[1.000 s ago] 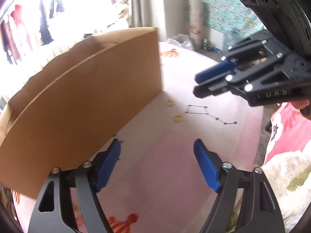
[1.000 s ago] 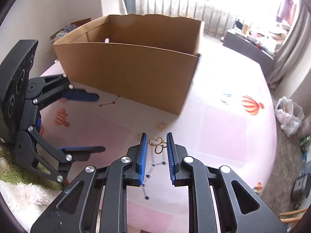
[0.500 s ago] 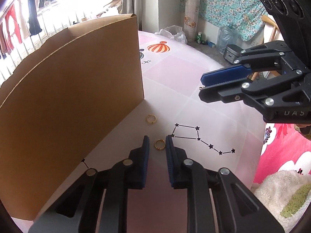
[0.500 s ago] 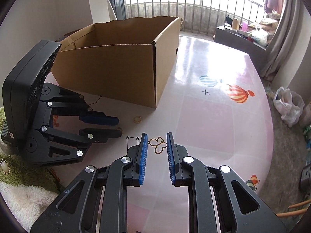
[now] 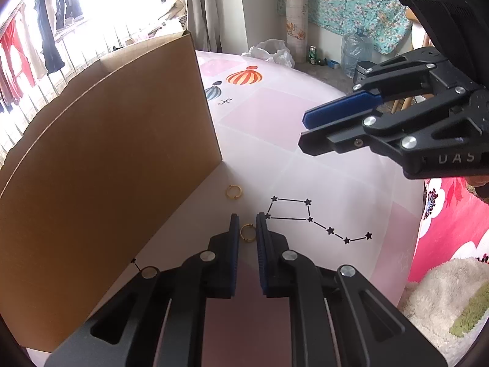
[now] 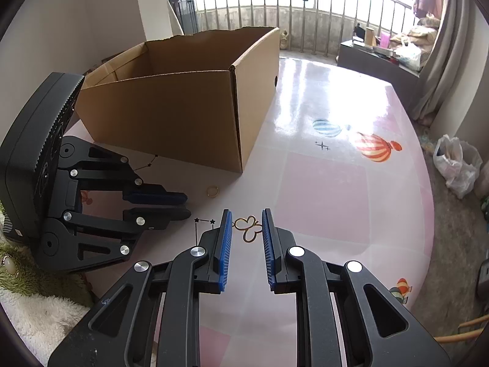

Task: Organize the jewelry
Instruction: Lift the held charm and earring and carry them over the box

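My left gripper (image 5: 247, 224) is shut on a small gold ring (image 5: 247, 233), low over the pink table beside the cardboard box (image 5: 101, 165). A second gold ring (image 5: 233, 191) lies on the table near the box corner; it also shows in the right wrist view (image 6: 213, 190). My right gripper (image 6: 247, 224) is shut on a gold clover-shaped piece of jewelry (image 6: 248, 227) and holds it above the table. In the left wrist view the right gripper (image 5: 308, 131) hangs to the upper right. In the right wrist view the left gripper (image 6: 185, 205) sits at the left, its ring hidden.
The open cardboard box (image 6: 183, 104) stands on the table's far left part. The table (image 6: 336, 189) has balloon and star prints. A fluffy rug (image 5: 443, 293) lies beside the table. A plastic bag (image 6: 458, 159) sits on the floor at right.
My left gripper closed from wide open around the small gold ring and moved closer to the box. My right gripper kept its grip on the clover piece and swung right, away from the box.
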A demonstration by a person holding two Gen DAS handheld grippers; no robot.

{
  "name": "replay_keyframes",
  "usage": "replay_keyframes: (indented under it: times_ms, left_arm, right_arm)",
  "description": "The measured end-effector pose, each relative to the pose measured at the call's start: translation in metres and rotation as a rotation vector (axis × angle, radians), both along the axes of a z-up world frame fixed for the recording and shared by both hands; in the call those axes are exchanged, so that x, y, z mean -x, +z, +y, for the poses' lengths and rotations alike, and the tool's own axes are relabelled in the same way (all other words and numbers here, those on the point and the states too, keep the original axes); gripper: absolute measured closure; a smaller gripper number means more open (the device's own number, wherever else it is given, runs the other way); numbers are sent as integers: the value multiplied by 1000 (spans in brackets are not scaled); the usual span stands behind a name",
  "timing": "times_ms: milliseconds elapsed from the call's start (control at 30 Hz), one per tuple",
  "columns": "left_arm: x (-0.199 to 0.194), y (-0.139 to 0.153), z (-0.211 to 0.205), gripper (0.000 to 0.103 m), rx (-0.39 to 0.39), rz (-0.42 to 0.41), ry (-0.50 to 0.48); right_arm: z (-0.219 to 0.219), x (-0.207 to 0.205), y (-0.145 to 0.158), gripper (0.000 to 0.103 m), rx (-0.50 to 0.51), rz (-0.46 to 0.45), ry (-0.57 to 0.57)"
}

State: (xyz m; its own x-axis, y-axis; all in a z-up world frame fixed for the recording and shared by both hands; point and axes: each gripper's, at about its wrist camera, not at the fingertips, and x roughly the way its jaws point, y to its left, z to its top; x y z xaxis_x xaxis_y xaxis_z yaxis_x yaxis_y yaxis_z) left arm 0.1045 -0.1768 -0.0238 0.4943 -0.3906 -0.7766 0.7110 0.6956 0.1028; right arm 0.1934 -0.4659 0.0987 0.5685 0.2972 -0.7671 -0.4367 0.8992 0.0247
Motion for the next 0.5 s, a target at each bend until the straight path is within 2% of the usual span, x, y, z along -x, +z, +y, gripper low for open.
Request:
replay_keyframes:
  times_ms: [267,367,500]
  left_arm:
    - [9,9,6,92,0,-26,0]
    - [11,26,18,92,47,-40,17]
    - [12,69,46,92,154,-84,55]
  right_arm:
    - [4,9,11,86,16,-22,-5]
    - [7,14,26,86,16,-47,-3]
    - [17,20,56,86,16,-112,28]
